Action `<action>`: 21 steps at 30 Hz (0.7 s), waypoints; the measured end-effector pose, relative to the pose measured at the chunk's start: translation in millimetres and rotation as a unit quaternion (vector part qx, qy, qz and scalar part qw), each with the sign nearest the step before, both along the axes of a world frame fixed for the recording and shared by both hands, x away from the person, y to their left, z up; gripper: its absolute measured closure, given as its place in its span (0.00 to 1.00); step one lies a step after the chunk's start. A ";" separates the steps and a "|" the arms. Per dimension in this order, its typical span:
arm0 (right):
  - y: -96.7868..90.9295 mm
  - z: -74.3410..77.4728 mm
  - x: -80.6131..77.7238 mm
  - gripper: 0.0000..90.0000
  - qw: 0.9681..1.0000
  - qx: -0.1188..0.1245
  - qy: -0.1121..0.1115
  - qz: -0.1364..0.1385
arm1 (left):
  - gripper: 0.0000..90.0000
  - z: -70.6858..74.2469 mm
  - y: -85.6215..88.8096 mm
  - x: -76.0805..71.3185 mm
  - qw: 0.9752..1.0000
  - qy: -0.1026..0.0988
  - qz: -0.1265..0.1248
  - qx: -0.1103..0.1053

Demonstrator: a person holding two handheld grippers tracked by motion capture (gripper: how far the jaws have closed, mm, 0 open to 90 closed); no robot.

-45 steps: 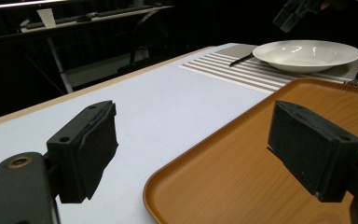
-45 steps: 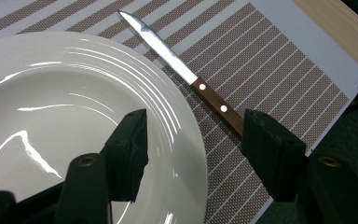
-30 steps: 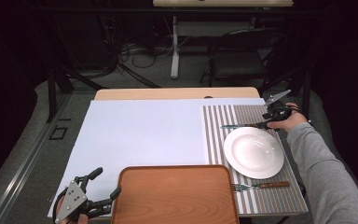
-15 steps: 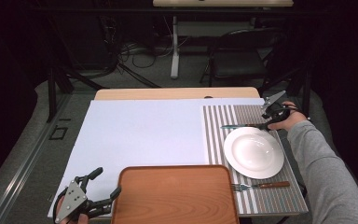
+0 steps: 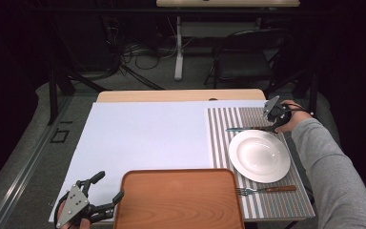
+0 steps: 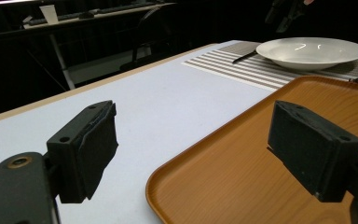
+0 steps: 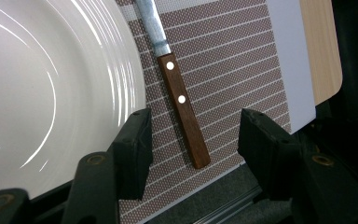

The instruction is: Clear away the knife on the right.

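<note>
At the far right of the table, the right gripper is held low over the wooden handle of the knife, which lies on the striped placemat just beyond the white plate. Its jaws have just been closing a little, yet they are released: the handle is straddled between the pads and touched by neither. The straddle seems meant to line the knife up for a grasp.

At the near left, the left gripper is parked at the corner of the orange-brown tray, jaws released and nothing between them, probably kept waiting. A fork is laid on the placemat near the plate's front edge, as in a place setting.

A white sheet is spread over the wooden table. Beyond it, a dark room with a folding chair, floor cables and another table is seen.
</note>
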State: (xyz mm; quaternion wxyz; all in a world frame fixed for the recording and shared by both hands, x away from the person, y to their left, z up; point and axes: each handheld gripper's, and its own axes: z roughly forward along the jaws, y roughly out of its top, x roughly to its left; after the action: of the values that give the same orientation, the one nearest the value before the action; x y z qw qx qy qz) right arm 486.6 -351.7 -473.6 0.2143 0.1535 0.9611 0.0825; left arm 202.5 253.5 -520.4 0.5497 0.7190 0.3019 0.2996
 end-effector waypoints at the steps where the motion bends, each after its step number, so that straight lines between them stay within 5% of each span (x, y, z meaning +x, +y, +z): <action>1: 0.1 -1.2 0.0 0.51 1.000 0.003 -0.004 0.003 | 0.17 0.1 0.1 0.0 1.000 0.000 0.000 0.000; 21: 0.9 -14.0 10.1 0.69 0.999 -0.019 0.003 0.029 | 0.17 -0.1 0.4 -2.5 1.000 0.001 0.002 0.002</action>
State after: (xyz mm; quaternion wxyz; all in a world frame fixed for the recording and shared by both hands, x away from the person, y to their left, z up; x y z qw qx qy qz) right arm 496.8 -350.8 -487.6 0.2121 0.1219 0.9671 0.0700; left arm 200.0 253.9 -520.5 0.5474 0.7198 0.3035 0.3002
